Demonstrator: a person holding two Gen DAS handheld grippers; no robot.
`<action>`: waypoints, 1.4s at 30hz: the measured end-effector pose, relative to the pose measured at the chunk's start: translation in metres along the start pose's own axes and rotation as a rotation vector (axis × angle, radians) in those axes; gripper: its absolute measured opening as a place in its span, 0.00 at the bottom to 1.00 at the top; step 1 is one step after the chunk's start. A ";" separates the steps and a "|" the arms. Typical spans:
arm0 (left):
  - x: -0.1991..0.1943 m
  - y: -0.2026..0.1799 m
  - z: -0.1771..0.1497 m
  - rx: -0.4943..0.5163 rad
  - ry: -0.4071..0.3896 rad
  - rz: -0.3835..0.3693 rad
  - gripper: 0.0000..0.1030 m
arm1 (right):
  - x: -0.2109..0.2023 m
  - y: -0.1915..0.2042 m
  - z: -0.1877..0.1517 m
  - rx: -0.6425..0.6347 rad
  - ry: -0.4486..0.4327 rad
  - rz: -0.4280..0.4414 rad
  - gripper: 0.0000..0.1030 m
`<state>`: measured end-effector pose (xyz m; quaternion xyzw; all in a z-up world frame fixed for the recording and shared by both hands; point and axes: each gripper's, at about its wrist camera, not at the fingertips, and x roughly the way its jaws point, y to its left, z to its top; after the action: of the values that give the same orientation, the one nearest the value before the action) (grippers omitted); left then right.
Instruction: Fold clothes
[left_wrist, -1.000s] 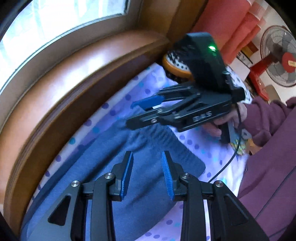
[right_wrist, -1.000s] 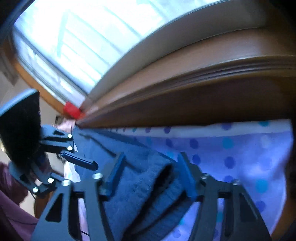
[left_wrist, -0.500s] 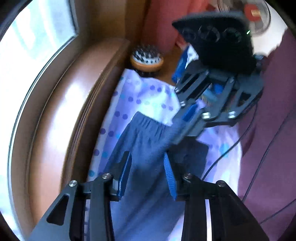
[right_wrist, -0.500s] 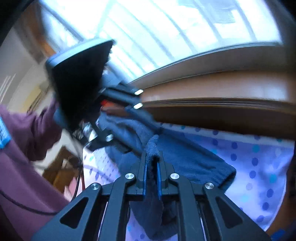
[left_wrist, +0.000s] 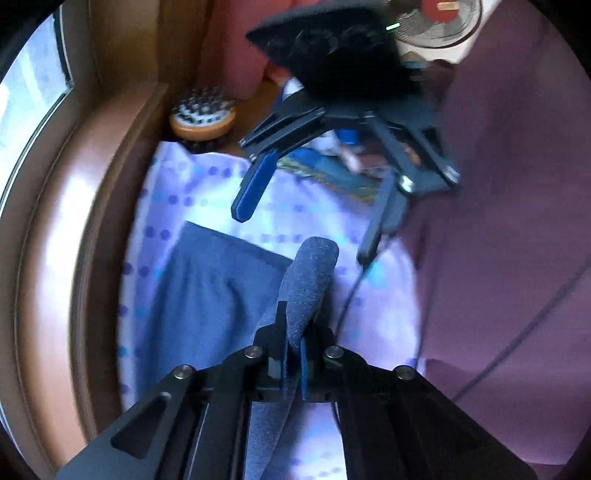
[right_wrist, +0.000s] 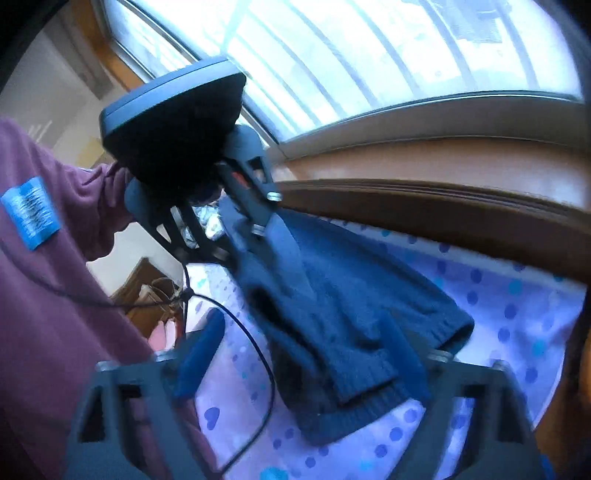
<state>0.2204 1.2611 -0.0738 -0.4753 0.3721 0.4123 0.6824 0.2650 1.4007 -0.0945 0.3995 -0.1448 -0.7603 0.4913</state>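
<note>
While my left gripper (left_wrist: 293, 354) pinches a fold of the blue sweater (left_wrist: 207, 295) low in the frame to lift it, my right gripper (right_wrist: 303, 354) is opening, empty, over the dotted sheet (left_wrist: 207, 192).

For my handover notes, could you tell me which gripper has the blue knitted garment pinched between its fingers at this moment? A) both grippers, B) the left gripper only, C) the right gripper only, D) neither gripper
B: the left gripper is shut on a fold of the blue knitted garment, while the right gripper is opening, its fingers spread wide and not pressing on the cloth.
</note>
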 end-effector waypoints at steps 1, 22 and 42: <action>-0.004 -0.007 -0.002 -0.008 -0.002 -0.014 0.04 | -0.001 0.000 -0.005 -0.007 -0.007 0.083 0.85; -0.038 0.044 -0.010 -0.222 -0.241 0.086 0.04 | 0.109 -0.033 -0.047 0.244 0.379 0.344 0.75; 0.031 0.095 0.012 -0.148 -0.155 0.103 0.04 | 0.076 -0.062 -0.084 0.572 0.110 0.149 0.55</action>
<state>0.1465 1.2991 -0.1308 -0.4713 0.3109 0.5086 0.6500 0.2736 1.3791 -0.2221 0.5503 -0.3555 -0.6277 0.4204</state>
